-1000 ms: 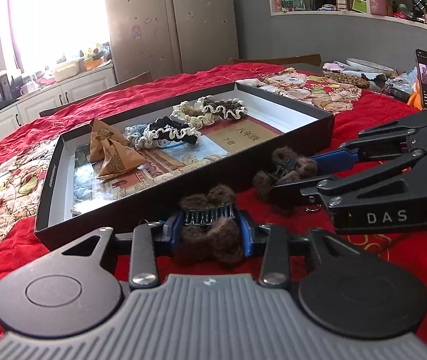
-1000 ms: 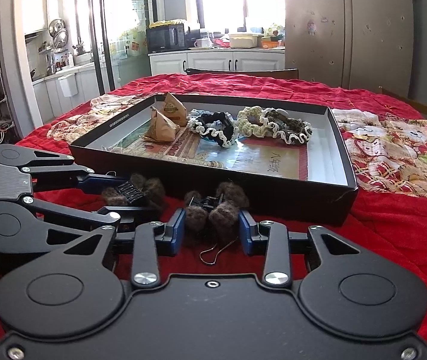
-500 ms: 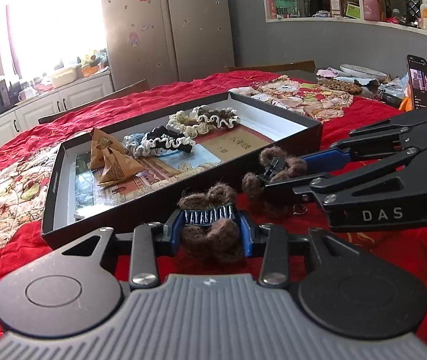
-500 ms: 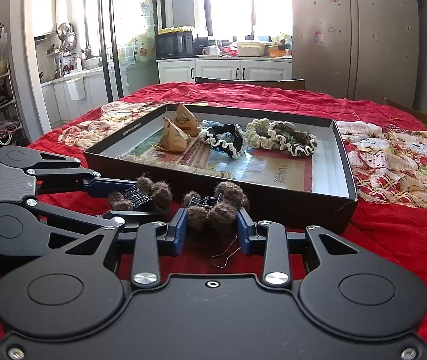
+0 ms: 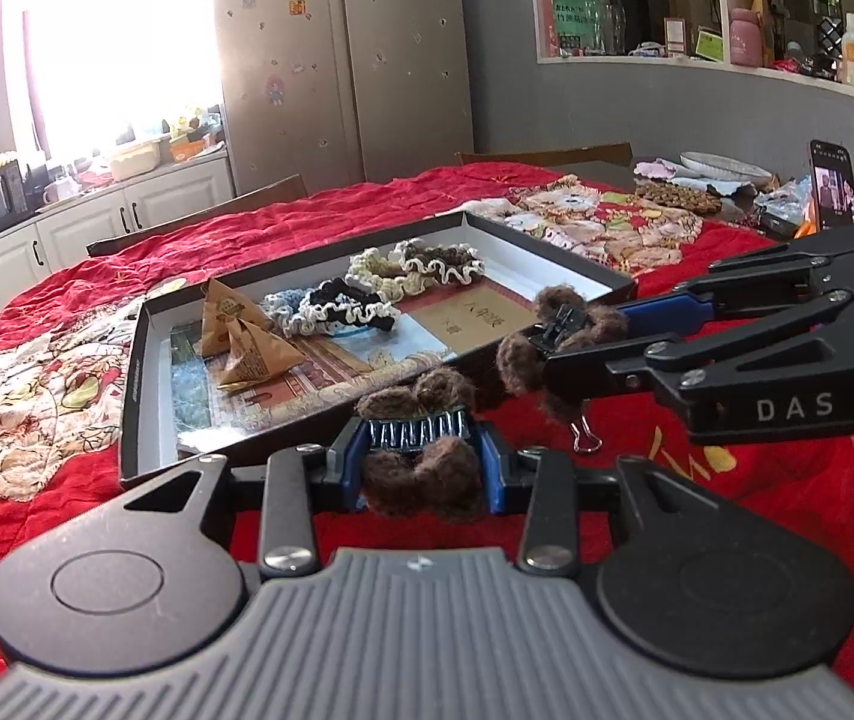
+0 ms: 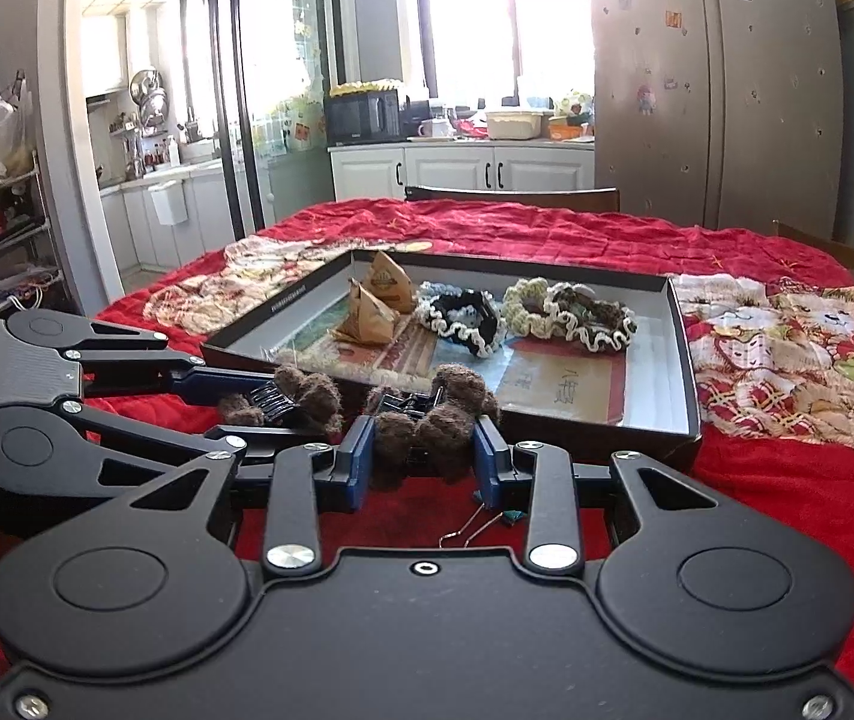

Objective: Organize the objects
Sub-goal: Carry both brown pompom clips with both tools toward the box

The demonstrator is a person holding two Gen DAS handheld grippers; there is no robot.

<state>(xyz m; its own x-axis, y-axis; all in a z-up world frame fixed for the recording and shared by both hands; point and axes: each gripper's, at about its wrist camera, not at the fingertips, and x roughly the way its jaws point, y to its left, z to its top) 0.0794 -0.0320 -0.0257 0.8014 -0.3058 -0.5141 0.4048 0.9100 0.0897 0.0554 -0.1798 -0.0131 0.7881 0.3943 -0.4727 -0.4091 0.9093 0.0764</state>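
My left gripper point(image 5: 420, 456) is shut on a brown fuzzy hair claw clip point(image 5: 420, 468), held just in front of the black tray point(image 5: 132, 384). My right gripper point(image 6: 423, 441) is shut on a second brown fuzzy claw clip point(image 6: 439, 420). It also shows in the left wrist view point(image 5: 559, 342), at the tray's near right corner. The left gripper with its clip point(image 6: 300, 393) shows at the left of the right wrist view. The tray point(image 6: 688, 372) holds two paper pyramid packets point(image 5: 246, 348), a black-and-white scrunchie point(image 5: 342, 312) and a cream-and-brown scrunchie point(image 5: 420, 267).
A binder clip point(image 5: 586, 435) lies on the red cloth point(image 5: 727, 468) under the right gripper. Patterned cloths point(image 5: 24, 396) lie left and right of the tray. A phone point(image 5: 835, 192) stands at the far right among clutter. Chairs point(image 6: 511, 195) stand at the far edge.
Both grippers have risen with their clips and moved nearer the tray's front wall. The binder clip stays on the cloth.
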